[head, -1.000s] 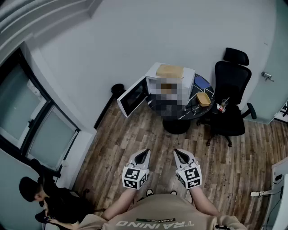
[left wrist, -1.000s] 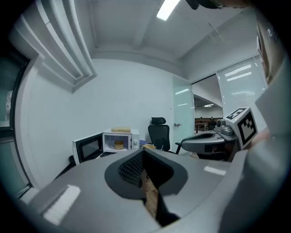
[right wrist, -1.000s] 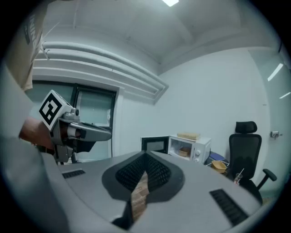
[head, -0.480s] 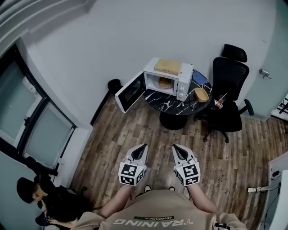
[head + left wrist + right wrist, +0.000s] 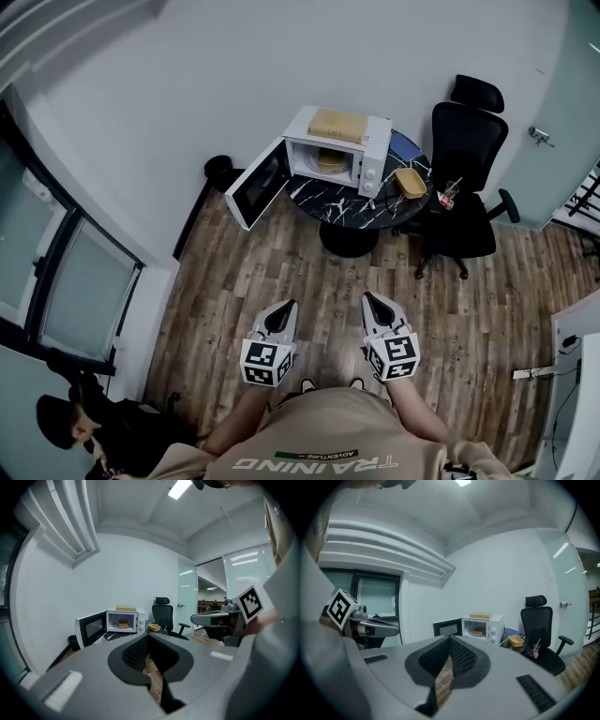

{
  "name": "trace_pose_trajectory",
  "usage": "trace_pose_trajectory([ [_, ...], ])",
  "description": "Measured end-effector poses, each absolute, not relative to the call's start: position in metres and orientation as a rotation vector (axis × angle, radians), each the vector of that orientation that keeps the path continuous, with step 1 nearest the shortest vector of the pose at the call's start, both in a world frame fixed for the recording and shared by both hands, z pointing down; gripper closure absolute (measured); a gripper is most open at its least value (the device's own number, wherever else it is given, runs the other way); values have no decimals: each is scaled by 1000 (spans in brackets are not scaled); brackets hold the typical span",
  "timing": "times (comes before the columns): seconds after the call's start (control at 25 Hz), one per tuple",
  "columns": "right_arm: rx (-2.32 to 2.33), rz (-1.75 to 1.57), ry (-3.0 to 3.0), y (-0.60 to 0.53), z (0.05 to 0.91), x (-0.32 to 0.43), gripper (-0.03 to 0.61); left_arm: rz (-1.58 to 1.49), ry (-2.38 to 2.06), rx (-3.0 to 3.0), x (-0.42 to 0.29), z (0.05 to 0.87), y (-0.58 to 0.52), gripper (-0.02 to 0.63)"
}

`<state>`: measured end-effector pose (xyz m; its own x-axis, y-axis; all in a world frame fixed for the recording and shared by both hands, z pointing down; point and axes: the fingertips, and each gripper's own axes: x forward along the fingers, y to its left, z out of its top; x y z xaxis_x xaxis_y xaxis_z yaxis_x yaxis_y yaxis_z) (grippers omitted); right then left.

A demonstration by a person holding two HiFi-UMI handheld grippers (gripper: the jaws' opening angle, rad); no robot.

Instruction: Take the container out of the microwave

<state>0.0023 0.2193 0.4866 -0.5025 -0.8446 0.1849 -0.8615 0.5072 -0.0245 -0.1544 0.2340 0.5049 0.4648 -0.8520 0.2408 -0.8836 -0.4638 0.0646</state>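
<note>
A white microwave (image 5: 373,159) stands on a round black marble table (image 5: 349,208) across the room, its door (image 5: 255,184) swung open to the left. A tan container (image 5: 328,161) sits inside its cavity; it also shows in the left gripper view as the container (image 5: 123,624) and in the right gripper view as the container (image 5: 477,632). My left gripper (image 5: 289,306) and right gripper (image 5: 367,299) are held side by side low in front of my body, far from the table. Each has its jaw tips together with nothing between them.
A second tan container (image 5: 410,182) lies on the table right of the microwave, and a flat tan box (image 5: 337,125) rests on top of it. A black office chair (image 5: 464,178) stands at the right, a black bin (image 5: 220,172) by the wall. A seated person (image 5: 66,427) is at lower left.
The microwave and table have shifted up and left in the head view. Both grippers stay shut and level in front of me.
</note>
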Motion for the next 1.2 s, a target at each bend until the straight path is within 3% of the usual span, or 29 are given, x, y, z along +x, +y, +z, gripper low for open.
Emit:
trace_pose_trajectory([
  [0.56, 1410, 212, -2470, 205, 534, -42, 571, 292, -1422, 2541, -194, 539, 198, 606],
  [1.2, 1223, 57, -2598, 127, 526, -29, 571, 316, -1480, 2525, -144, 518, 131, 606],
])
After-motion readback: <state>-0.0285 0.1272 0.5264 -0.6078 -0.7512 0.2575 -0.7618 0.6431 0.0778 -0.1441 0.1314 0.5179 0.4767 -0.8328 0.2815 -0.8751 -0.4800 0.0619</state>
